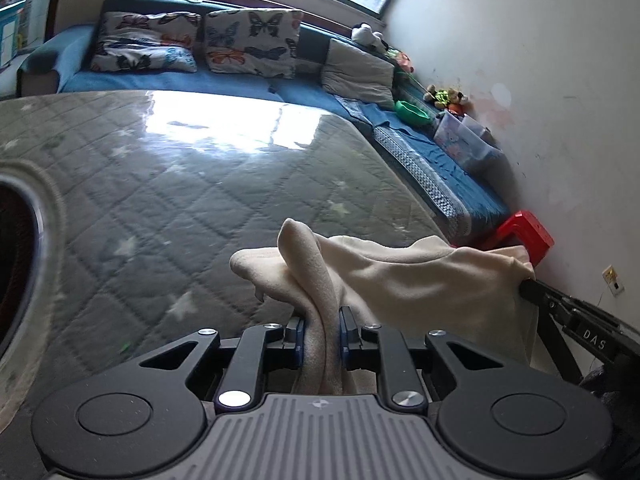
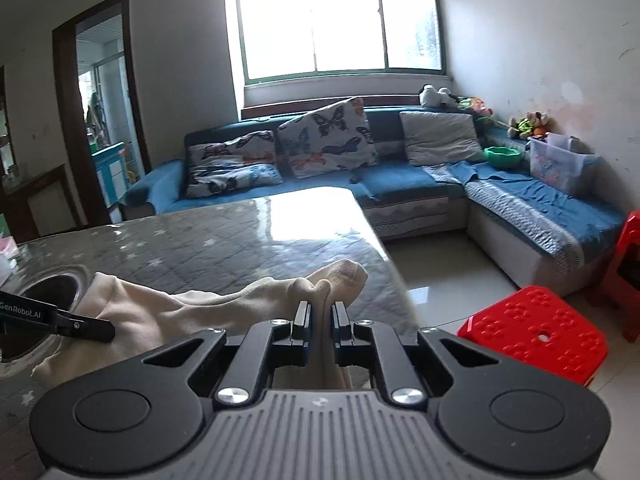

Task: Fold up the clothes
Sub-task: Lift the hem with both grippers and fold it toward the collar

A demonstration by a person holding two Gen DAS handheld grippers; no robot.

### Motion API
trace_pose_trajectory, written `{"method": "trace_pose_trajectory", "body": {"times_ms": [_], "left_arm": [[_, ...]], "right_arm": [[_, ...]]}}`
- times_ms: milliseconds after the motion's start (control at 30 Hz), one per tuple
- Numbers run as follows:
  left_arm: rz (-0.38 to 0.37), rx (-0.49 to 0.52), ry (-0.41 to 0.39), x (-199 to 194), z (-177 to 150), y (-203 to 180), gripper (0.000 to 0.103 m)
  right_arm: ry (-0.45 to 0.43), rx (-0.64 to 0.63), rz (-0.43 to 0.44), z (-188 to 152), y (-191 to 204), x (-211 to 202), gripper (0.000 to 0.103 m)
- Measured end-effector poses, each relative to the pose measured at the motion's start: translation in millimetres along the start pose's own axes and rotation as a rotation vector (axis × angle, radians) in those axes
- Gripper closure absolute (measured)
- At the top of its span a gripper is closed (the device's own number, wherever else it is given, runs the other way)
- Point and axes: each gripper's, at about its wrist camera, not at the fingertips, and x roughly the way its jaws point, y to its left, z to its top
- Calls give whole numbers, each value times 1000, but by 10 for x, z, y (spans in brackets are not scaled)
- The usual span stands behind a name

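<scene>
the two hand-held grippers are carrying a cream garment (image 1: 400,276) stretched between them above the quilted grey tabletop (image 1: 168,200). the left hand-held gripper (image 1: 323,328) is pinching a bunched fold of the cloth, its jaws standing narrow with the fabric pressed between the blue pads. the right hand-held gripper (image 2: 320,320) is clamping another corner of the same cream garment (image 2: 224,304), jaws almost together on a thin ridge of cloth.

to do this step well, both grips are probably best kept firm and level with each other, so the span between them is hanging taut without twisting. judging from the slack in the middle, easing the hands a little apart should flatten the cloth before it is laid down. the lower edge is hidden below the grippers, so whether it is touching the tabletop cannot be told. the dark round opening (image 2: 48,312) in the tabletop lies just beside the left end of the cloth, and the cloth could sag into it if set down there.

the garment is sitting right at both sets of fingertips, bulging forward past each, with the free fabric drooping between.
</scene>
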Motion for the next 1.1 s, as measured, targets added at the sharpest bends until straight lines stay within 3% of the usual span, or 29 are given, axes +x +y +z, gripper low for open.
{"method": "trace_pose_trajectory", "body": {"times_ms": [600,1100], "left_arm": [[11,53,29,271,70,-243,86],[30,48,86,389,-69,-193,85]], "right_arm": [[12,-5,-51,23,-193,146,94],[91,18,-82,-151,-356,356,94]]}}
